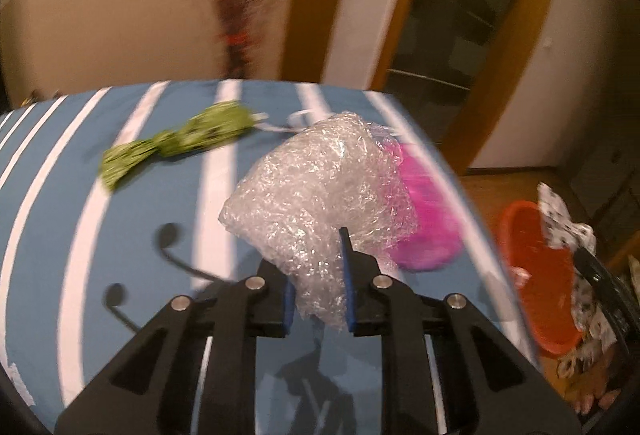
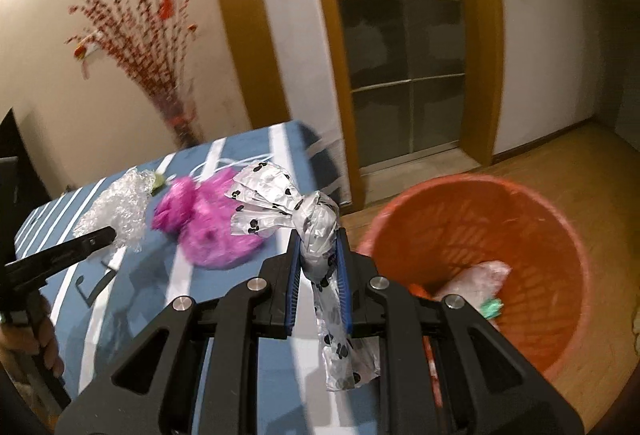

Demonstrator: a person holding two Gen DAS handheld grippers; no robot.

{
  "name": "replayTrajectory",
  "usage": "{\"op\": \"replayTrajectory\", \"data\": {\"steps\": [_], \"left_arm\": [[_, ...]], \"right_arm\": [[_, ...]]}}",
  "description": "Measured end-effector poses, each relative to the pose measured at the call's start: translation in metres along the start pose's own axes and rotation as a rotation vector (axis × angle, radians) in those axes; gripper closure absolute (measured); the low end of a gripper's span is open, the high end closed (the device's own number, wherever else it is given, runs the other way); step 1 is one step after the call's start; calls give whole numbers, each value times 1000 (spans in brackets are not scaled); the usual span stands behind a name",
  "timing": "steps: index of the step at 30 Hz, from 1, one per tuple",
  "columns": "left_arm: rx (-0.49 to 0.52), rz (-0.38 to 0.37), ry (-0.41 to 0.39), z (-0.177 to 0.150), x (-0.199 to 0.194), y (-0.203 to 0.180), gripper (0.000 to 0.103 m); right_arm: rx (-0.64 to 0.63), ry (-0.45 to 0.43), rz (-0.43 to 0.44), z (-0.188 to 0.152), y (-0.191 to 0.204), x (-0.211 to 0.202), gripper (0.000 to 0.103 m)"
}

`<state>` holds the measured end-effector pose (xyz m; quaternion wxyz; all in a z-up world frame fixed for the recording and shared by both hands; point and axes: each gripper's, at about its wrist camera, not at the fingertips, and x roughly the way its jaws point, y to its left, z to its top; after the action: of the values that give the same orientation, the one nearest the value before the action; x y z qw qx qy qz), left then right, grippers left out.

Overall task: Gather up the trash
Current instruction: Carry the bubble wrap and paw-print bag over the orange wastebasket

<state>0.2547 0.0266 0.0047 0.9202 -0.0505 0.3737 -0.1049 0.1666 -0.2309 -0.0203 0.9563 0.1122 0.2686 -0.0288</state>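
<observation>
Meanwhile the left gripper clenches a wad of bubble wrap above the striped table, while the right gripper pinches a white spotted bag (knotted, its tail dangling) just left of the orange bin. A pink bag lies on the table between them.

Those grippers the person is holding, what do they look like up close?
Both look alike. The left gripper and right gripper are matte black plastic, with angular linkage arms that have triangular cut-outs and round silver pivot pins. Each has two flat fingers faced with ribbed blue pads. No cables or sleeves are visible.
</observation>
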Motion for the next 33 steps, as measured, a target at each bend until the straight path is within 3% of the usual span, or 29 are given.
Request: {"op": "replayTrajectory", "data": {"steps": [11,20,33], "left_arm": [[133,-206,-15,-7,-14,-118,83],[193,-326,42,-17,-1,-190,83],[236,-387,113,-25,34,-238,82]], "right_arm": [[86,-71,-126,6,-60,-31,87],[159,-79,-198,3,-103,-40,87],[236,-68,-232,4,-141,-35,87]]}}
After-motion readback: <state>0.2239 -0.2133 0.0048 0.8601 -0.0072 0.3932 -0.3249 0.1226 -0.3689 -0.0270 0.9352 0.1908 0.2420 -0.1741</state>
